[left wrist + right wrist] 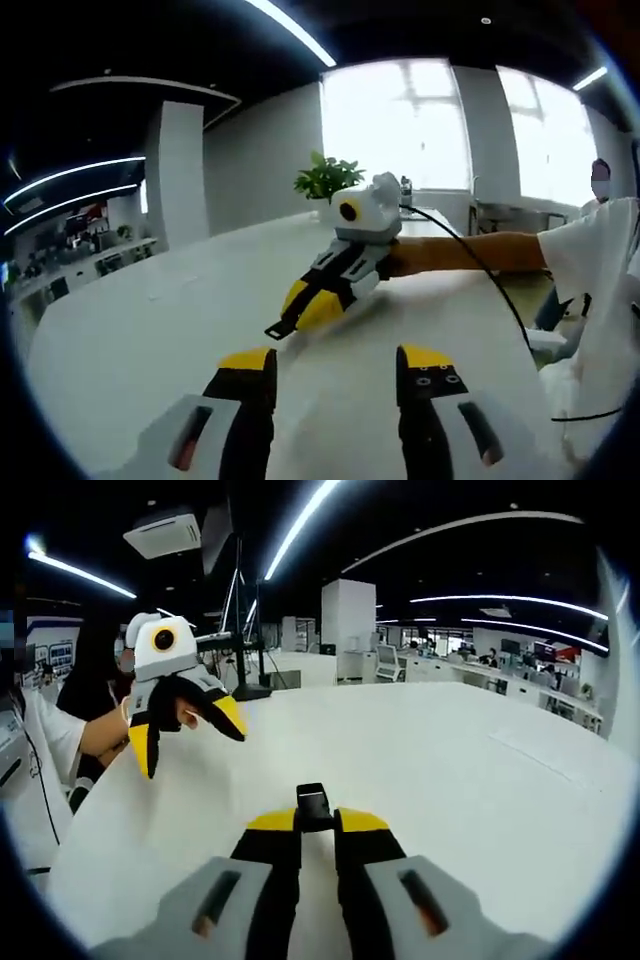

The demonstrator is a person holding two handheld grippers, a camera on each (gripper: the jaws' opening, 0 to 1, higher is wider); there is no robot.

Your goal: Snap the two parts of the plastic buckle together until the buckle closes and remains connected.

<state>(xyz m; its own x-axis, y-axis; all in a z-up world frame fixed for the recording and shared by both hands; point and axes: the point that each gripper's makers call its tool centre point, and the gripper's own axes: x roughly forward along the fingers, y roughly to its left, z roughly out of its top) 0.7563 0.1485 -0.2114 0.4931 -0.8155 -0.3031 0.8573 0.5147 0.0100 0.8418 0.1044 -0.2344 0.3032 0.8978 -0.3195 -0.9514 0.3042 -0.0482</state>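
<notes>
Right claw [316,823] pinches the black buckle part [312,807] at its tips; left claw [334,362] gapes empty.

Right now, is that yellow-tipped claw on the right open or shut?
Shut: the right gripper has its jaws pinched on a black buckle piece.

The broad white desk [150,330] carries everything. In the left gripper view, the left hand-held gripper [335,372] hangs over the desk's near part with its jaws apart. Farther along the desk, the right hand-held gripper [300,318] hovers just above the surface, a small black plastic buckle piece [280,327] pinched at its tip. Behind it, at the desk's far end, stands a green leafy potted plant [327,178]. In the right gripper view, the buckle piece [313,807] sits between the right hand-held gripper's [316,825] jaws above the desk [480,780], and the left hand-held gripper [190,735] hangs above the desk's left edge.
</notes>
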